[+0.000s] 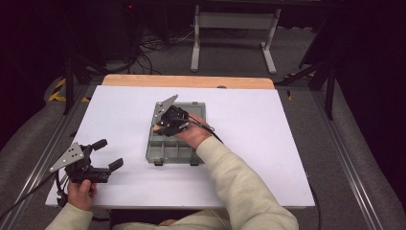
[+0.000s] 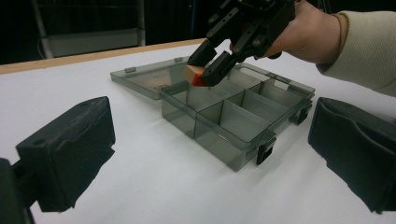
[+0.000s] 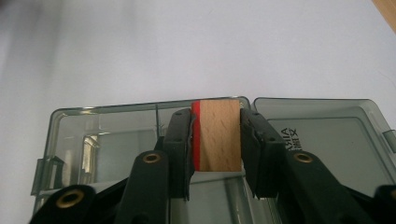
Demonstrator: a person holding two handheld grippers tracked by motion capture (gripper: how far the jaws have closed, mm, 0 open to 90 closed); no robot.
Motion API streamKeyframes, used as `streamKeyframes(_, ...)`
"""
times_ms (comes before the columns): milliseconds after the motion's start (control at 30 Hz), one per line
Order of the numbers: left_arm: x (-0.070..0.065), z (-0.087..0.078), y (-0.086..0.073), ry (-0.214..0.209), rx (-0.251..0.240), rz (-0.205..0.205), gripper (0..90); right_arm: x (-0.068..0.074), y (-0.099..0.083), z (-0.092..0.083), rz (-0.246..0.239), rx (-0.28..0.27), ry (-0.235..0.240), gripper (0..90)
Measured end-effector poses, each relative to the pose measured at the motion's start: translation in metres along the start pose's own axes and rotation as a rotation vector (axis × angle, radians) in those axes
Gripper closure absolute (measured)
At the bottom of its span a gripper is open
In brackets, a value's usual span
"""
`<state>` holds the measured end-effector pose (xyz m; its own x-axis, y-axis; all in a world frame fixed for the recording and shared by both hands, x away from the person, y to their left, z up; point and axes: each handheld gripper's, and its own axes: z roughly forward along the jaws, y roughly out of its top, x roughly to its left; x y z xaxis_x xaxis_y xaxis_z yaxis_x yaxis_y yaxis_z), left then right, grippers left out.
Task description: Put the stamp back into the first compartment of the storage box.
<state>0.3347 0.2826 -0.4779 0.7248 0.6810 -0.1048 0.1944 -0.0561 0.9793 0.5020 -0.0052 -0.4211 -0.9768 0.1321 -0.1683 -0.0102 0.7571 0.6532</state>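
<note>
Wooden block (image 3: 219,135) clamped in right hand-held gripper (image 3: 215,154).

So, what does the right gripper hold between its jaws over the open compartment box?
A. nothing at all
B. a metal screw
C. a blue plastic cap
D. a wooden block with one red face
D: in the right gripper view the right gripper is shut on a wooden block with one red face, above the compartment box.
</note>
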Motion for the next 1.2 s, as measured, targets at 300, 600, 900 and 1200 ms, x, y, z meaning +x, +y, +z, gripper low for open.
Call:
streamKeyframes(300, 0.0, 0.0, 0.0, 0.0, 0.0, 0.0, 1.5, -0.001, -0.002, 0.009, 0.011, 0.011, 0.008, 65.7)
streamKeyframes(600, 0.0, 0.0, 0.0, 0.0, 0.0, 0.0, 1.5, -0.002, -0.004, 0.016, 0.009, 0.025, 0.013, 65.7)
streamKeyframes(900, 0.0, 0.0, 0.0, -0.001, 0.002, 0.0, 1.4, -0.001, -0.005, 0.021, 0.02, 0.043, 0.02, 65.7)
streamKeyframes(1200, 0.0, 0.0, 0.0, -0.001, 0.002, 0.0, 1.5, -0.002, -0.008, 0.026, 0.032, 0.06, 0.023, 65.2)
